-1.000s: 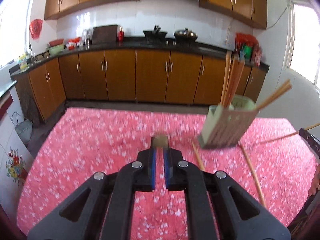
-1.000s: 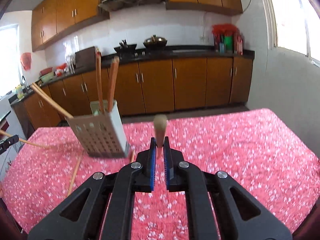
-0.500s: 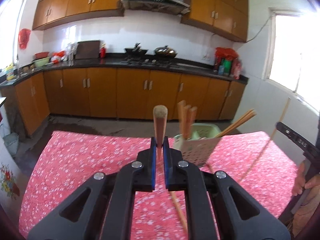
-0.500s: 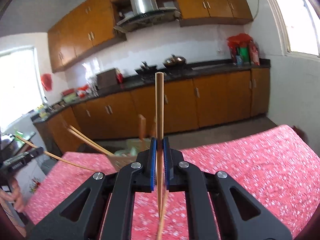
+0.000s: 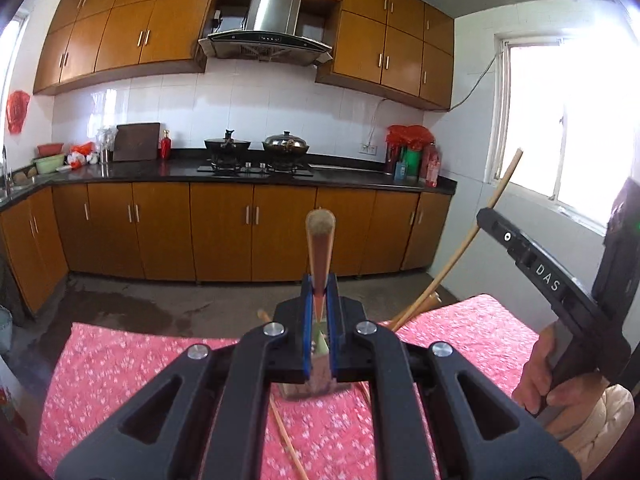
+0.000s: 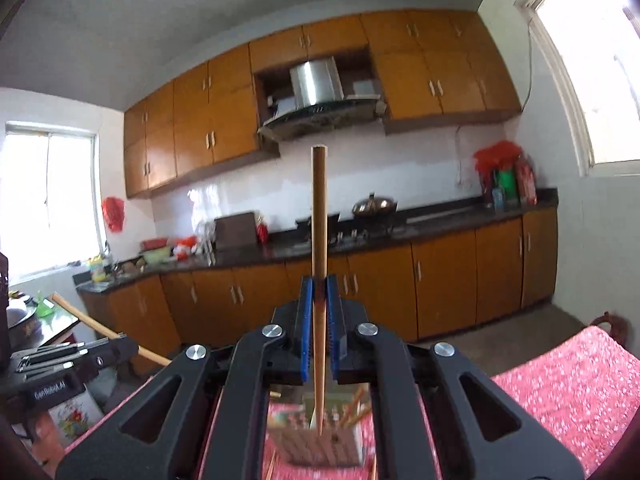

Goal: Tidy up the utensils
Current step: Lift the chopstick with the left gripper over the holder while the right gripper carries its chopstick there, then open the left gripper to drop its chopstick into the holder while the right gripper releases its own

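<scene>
My left gripper [image 5: 319, 280] is shut on a wooden chopstick [image 5: 320, 248] that stands nearly upright, thick end up. My right gripper [image 6: 319, 282] is shut on another wooden chopstick [image 6: 319, 220], also upright, with its thin tip down over the perforated utensil holder [image 6: 320, 440]. The holder sits on the red flowered tablecloth [image 6: 568, 380] and has several chopsticks [image 6: 354, 404] in it. In the left wrist view the holder [image 5: 308, 384] is mostly hidden behind my jaws. The right gripper's body [image 5: 552, 280] and its chopstick [image 5: 472, 236] show at the right of that view.
Loose chopsticks [image 5: 286, 440] lie on the cloth [image 5: 120, 360] near the holder. Kitchen cabinets [image 5: 240, 232] and a counter with pots stand beyond the table. The left gripper's body [image 6: 68, 364] shows at the left of the right wrist view.
Both grippers have tilted up and risen, so the views now look at the cabinets. Both chopsticks have swung upright and moved over the holder.
</scene>
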